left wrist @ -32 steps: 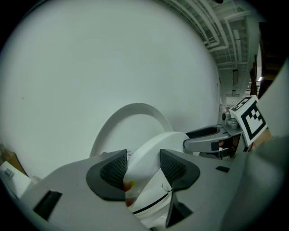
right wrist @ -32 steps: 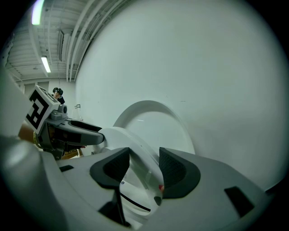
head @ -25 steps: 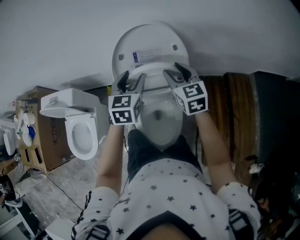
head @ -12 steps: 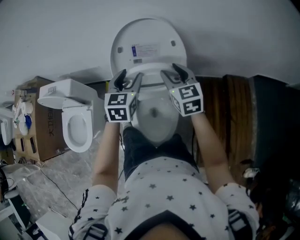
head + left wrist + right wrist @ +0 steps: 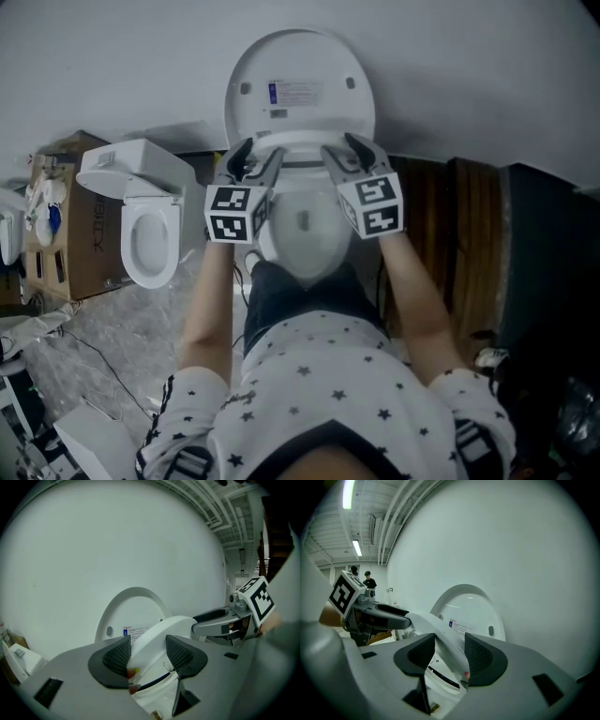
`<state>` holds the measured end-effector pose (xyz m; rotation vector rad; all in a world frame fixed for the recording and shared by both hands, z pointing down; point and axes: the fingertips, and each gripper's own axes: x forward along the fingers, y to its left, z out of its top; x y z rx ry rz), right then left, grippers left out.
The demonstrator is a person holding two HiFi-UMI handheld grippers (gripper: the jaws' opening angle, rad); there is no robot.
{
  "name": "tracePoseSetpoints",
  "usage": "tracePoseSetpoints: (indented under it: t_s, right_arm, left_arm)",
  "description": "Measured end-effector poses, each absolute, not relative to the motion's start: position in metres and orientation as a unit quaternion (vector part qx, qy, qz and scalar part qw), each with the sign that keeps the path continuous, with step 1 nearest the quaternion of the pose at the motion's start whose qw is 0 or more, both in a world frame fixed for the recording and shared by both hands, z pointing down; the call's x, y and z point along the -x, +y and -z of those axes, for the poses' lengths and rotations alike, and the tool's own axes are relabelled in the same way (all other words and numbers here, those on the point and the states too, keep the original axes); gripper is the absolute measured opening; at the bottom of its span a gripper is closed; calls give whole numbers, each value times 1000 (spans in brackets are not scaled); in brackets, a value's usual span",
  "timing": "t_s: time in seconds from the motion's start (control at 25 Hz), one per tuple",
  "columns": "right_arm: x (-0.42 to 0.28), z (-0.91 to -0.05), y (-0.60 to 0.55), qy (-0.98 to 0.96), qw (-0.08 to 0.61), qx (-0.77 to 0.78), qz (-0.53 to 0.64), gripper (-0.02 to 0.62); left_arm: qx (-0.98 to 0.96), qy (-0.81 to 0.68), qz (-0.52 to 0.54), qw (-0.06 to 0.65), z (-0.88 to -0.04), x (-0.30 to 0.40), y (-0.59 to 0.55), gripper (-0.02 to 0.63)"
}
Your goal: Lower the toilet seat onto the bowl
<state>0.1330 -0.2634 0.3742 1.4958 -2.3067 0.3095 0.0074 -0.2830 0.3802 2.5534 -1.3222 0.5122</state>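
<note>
Toilet seat (image 5: pixel 300 148) is being held tilted at 12 o'clock of the bowl (image 5: pixel 305 239), clear of the upright lid (image 5: pixel 300 89) and not yet lying on the bowl rim. The lid is being propped against the white wall (image 5: pixel 469 56).

Left tongs (image 5: pixel 258 159): the seat's 9 o'clock side is being pinched. In the left gripper view the white seat band is being pressed by both dark ribbed pads (image 5: pixel 117 654).

Right tongs (image 5: pixel 349 152): the seat's 3 o'clock side is being pinched. In the right gripper view the band is filling the gap between the pads, with the jaws held wide on it.

Both tongs are being pointed toward the wall and slightly downward, and their marker cubes are being turned toward the head camera. Each tongs is being seen across the seat from the other's view.

A second toilet (image 5: pixel 150 225) is being seen at 9 o'clock, with a cardboard box (image 5: pixel 84 253) just beside it on the floor.
</note>
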Motion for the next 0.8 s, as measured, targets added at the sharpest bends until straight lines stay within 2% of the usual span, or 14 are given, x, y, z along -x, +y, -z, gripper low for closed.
tracePoseSetpoints:
  t_s: [0.8]
  right_arm:
    - [-127,-385,-227,-815,198,-533,-109,210]
  left_arm:
    - [-868,-442,-198,114,-391,-1,-246,225]
